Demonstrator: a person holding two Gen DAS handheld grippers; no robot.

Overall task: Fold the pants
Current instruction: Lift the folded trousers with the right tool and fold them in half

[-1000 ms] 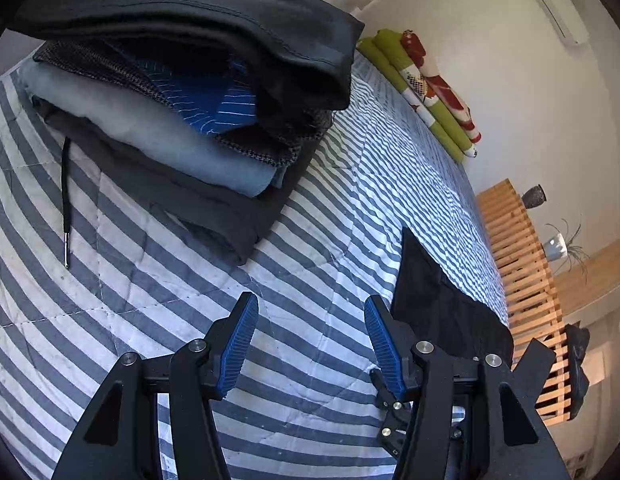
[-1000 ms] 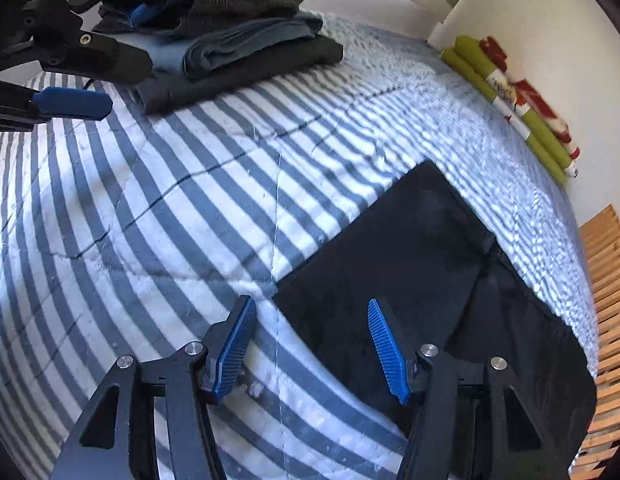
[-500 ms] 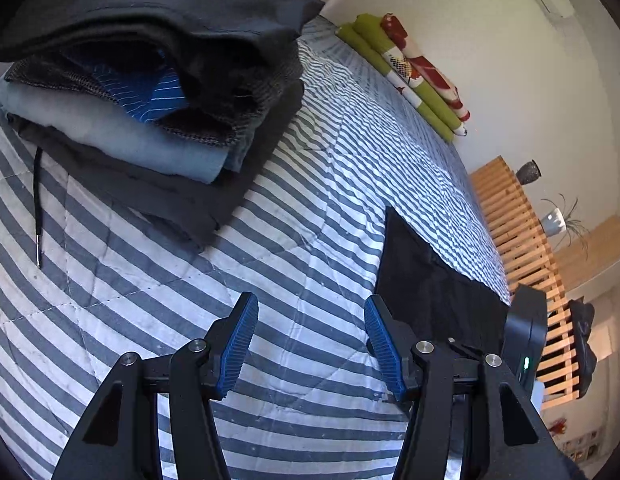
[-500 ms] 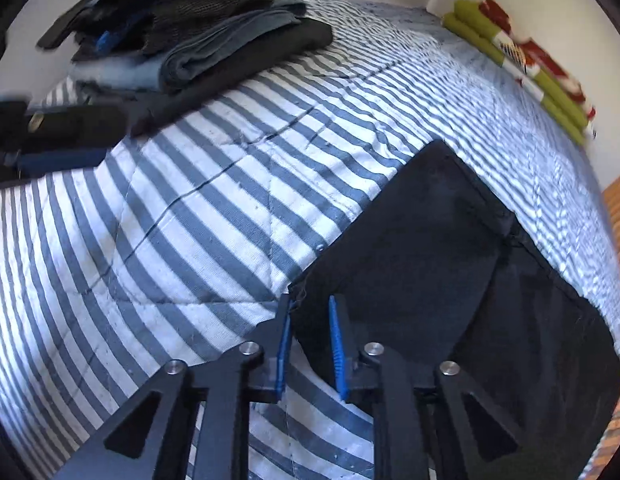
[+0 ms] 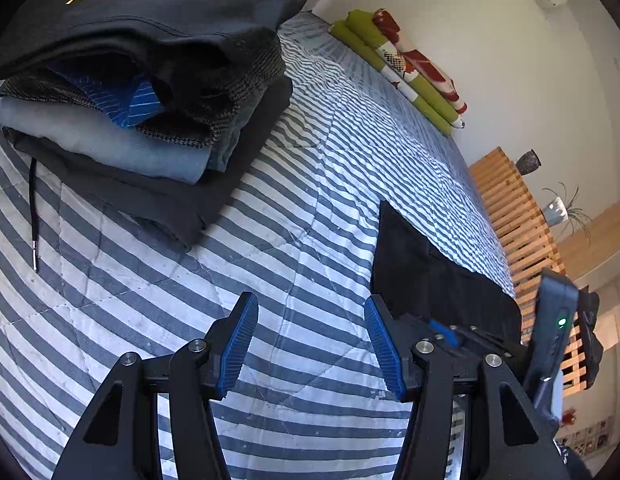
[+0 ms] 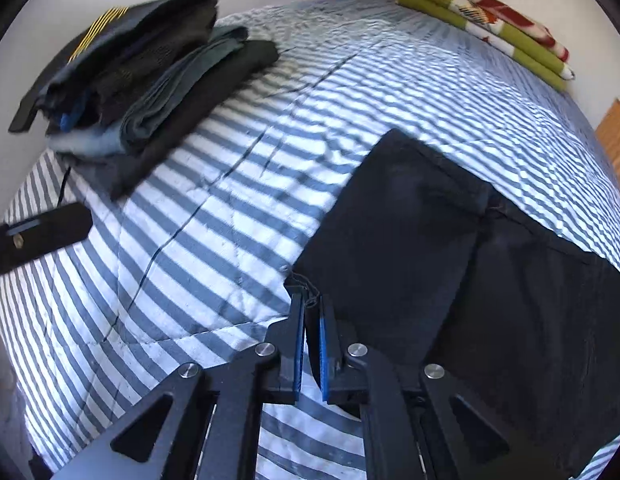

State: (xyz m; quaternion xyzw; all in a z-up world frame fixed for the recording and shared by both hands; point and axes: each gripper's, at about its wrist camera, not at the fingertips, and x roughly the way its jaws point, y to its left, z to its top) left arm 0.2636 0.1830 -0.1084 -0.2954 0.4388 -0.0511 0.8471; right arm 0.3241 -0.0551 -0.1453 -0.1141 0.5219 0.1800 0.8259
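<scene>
Right wrist view: the right gripper (image 6: 311,320) pinches a corner of the black pants (image 6: 450,248) on the striped bed (image 6: 230,208).

Going left to right in that view, a stack of folded clothes (image 6: 150,92) sits at the bed's far left edge, bare striped cover lies in the middle, and the pants lie flat toward the right edge, with a green and red blanket (image 6: 490,20) along the far edge by the wall. The right jaws have just closed onto the pants' near left corner, with dark cloth and loose threads between the blue pads. In the left wrist view, the left gripper (image 5: 312,344) hangs over bare stripes, jaws about half apart and empty, the pants (image 5: 422,276) just to its right.
</scene>
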